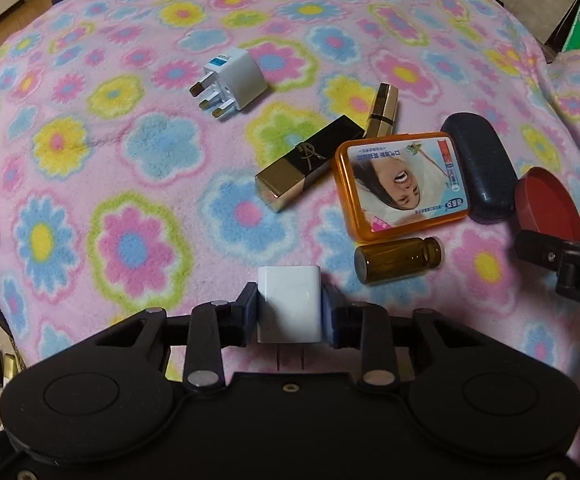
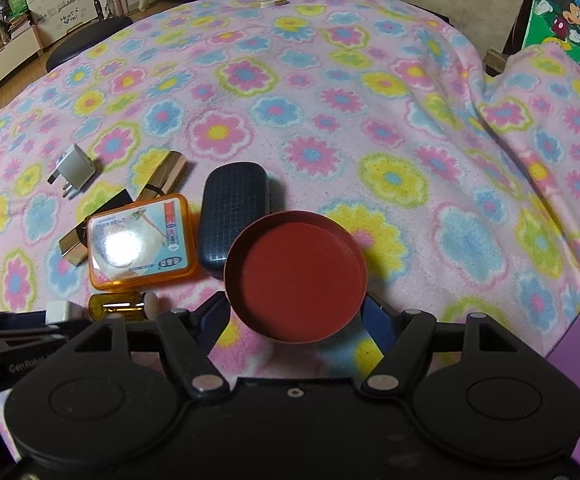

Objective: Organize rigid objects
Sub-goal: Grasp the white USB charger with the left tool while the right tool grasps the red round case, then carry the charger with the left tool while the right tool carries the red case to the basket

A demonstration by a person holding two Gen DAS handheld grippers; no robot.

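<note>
My left gripper (image 1: 289, 309) is shut on a small white cube charger (image 1: 289, 300), with both blue pads against its sides, low over the blanket. My right gripper (image 2: 296, 310) is shut on a round red tin lid (image 2: 296, 276), held hollow side up beside a dark blue case (image 2: 233, 216). Lying close together are an orange flat box (image 1: 402, 184), an amber vial (image 1: 398, 260), a black and gold lipstick box (image 1: 310, 162) and a gold lipstick (image 1: 384, 110). A white travel plug adapter (image 1: 231, 78) lies apart at the far left.
A pink flowered blanket (image 2: 370, 120) covers the whole surface and rises in a fold at the right. A small flat object (image 2: 267, 2) lies at its far edge. A cartoon picture board (image 2: 570, 20) leans at the back right, and a dark stool (image 2: 85, 40) stands at the left.
</note>
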